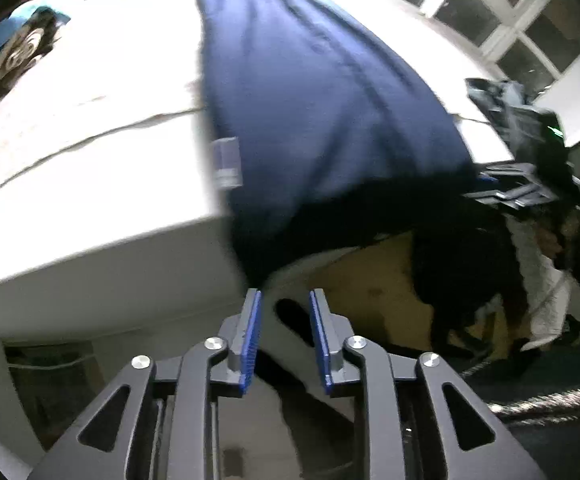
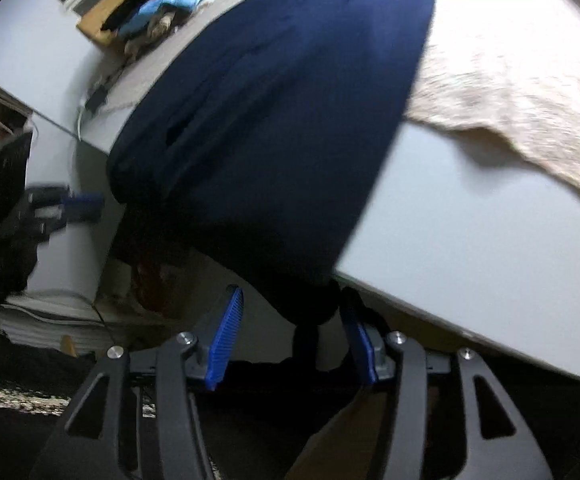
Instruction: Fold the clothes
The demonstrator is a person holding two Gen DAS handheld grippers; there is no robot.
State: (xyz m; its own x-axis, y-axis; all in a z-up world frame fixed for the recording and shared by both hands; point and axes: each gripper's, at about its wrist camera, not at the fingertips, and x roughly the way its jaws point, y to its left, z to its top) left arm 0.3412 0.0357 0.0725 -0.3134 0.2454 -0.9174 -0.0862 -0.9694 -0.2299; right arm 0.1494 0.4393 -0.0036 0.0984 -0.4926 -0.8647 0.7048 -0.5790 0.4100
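A long navy blue garment [image 1: 313, 92] lies along the white table [image 1: 90, 128] and hangs over its near edge; it also fills the middle of the right wrist view [image 2: 274, 112]. My left gripper [image 1: 286, 300] is open and empty just below the hanging hem, its jaws apart. My right gripper [image 2: 291, 312] is open below the table edge, with a dark hanging end of the garment between its jaws, not clamped. The right gripper shows at the right of the left wrist view [image 1: 525, 168]; the left gripper shows at the left of the right wrist view [image 2: 58, 208].
A beige cloth [image 2: 521, 92] lies on the table beside the garment. A pile of blue and dark clothes [image 1: 22, 28] sits at the far end, in a cardboard box [image 2: 106, 16]. Windows [image 1: 521, 28] are beyond the table. Dark and white clothes [image 1: 541, 280] hang at right.
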